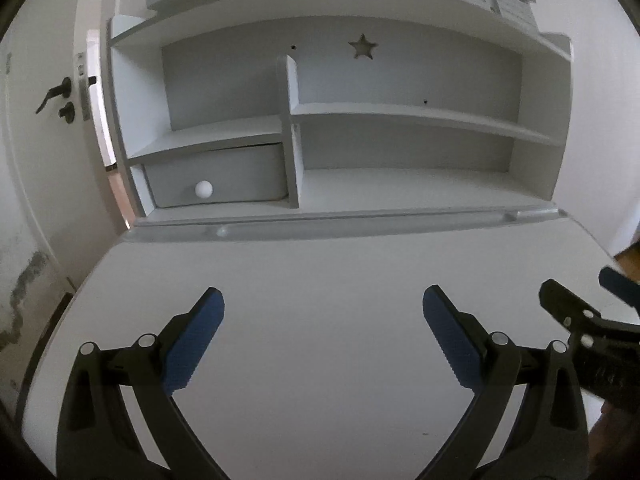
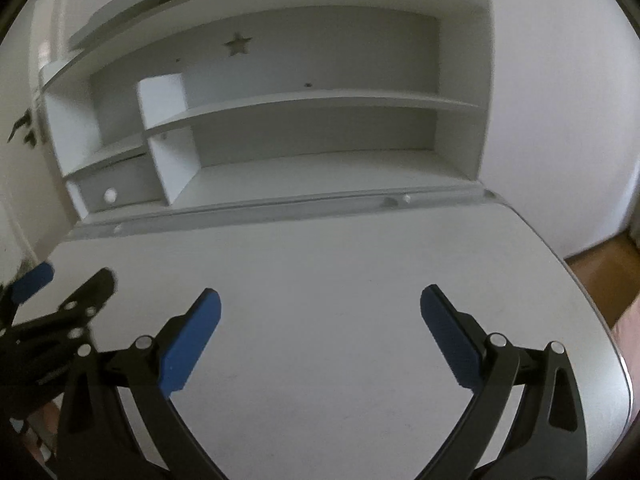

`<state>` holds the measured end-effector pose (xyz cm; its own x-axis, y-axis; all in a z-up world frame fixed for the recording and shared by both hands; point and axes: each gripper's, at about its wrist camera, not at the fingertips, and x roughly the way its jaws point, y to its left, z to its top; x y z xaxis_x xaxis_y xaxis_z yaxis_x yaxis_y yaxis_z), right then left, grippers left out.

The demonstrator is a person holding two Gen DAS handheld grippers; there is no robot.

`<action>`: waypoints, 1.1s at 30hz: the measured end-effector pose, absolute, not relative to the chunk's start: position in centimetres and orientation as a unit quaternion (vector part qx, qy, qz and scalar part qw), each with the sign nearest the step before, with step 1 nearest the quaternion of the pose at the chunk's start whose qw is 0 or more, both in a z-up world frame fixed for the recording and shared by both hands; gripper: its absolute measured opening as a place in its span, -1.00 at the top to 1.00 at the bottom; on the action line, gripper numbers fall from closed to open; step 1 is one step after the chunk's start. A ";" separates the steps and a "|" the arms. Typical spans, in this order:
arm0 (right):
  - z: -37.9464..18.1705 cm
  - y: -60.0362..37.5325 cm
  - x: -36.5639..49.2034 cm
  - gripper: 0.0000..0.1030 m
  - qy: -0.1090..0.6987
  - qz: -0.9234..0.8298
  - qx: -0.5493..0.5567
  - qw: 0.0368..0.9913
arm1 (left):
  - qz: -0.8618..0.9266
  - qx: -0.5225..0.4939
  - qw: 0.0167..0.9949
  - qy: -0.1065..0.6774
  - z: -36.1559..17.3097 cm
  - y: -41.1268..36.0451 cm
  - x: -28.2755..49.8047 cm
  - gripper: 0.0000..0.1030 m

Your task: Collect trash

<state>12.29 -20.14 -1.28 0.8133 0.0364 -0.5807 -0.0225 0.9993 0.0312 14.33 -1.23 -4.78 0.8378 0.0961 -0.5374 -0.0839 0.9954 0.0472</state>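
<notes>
My left gripper (image 1: 322, 308) is open and empty, held over the white desk top (image 1: 320, 264). My right gripper (image 2: 320, 308) is open and empty over the same desk (image 2: 320, 256). Each gripper shows at the edge of the other's view: the right one in the left wrist view (image 1: 580, 300), the left one in the right wrist view (image 2: 64, 284). No trash shows in either view.
A white hutch (image 1: 340, 120) with shelves stands at the back of the desk, with a star cut-out (image 1: 363, 46) and a small drawer with a round white knob (image 1: 204, 189). A door with a black handle (image 1: 56, 96) is at the left. Wooden floor (image 2: 600, 276) lies right of the desk.
</notes>
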 end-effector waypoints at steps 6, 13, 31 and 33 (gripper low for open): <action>-1.5 -21.1 12.5 -0.88 0.317 0.027 0.038 0.947 | 0.043 -0.007 0.951 0.307 -5.6 -0.4 14.5 -0.88; -1.5 -20.0 12.6 -0.88 0.322 0.031 0.012 0.946 | 0.091 0.011 0.928 0.360 -6.8 -0.1 15.6 -0.88; -2.0 -20.4 13.2 -0.88 0.348 0.025 0.021 0.937 | 0.052 0.018 0.913 0.405 -7.8 0.0 16.5 -0.87; -2.4 -20.2 13.8 -0.88 0.366 0.005 0.013 0.931 | 0.060 0.015 0.908 0.415 -8.2 0.2 16.6 -0.87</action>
